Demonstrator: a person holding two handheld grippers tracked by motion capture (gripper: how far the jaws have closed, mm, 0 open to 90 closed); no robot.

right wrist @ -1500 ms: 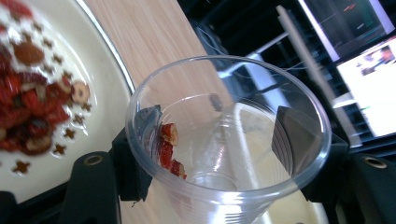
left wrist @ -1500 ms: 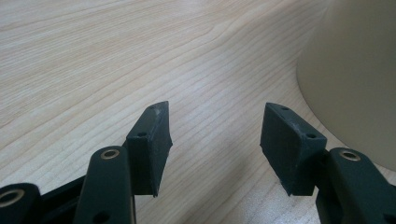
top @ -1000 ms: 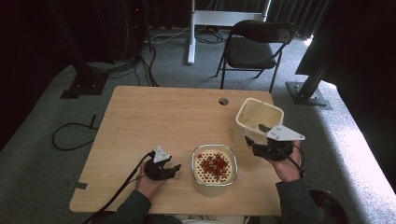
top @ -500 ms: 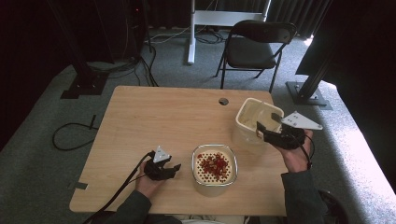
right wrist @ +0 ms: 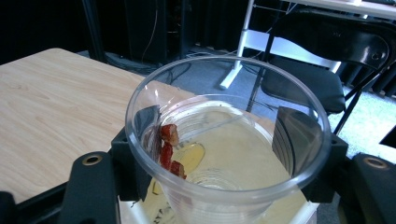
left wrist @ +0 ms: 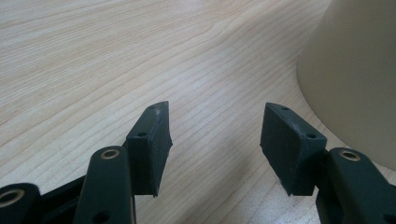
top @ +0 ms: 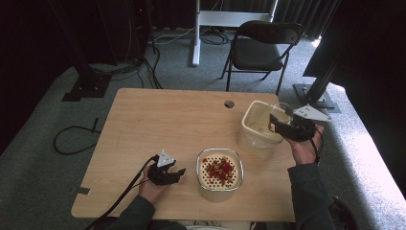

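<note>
Nearest to me, my left gripper (top: 178, 173) rests on the wooden table (top: 158, 124) at the near left, jaws standing well apart with nothing but bare wood between them in the left gripper view. It sits just left of the strainer bowl (top: 219, 168) — I judge it is parked there to steady that bowl if needed, not to grip anything yet. The cream wall of the bowl (left wrist: 355, 79) shows just beside its right-hand pad (left wrist: 287, 140), near but not touching.

The strainer bowl stands at the near middle of the table. Its perforated insert carries a heap of small red pieces (top: 218, 168), placed, I judge, so liquid drains below while the solids stay on top.

Farther off and to the right, my right gripper (top: 280, 125) is clamped on a clear plastic cup (right wrist: 229, 140); both pads press its wall from outside, just below the rim. A few red pieces (right wrist: 169, 149) cling to the cup's inner wall. The cup (top: 280, 112) hangs tilted over the far-right rim of a cream tub (top: 261, 125), so I take it that the cup is held there to tip its remainder into that tub.

Beyond the table stands a black folding chair (top: 261, 48).
</note>
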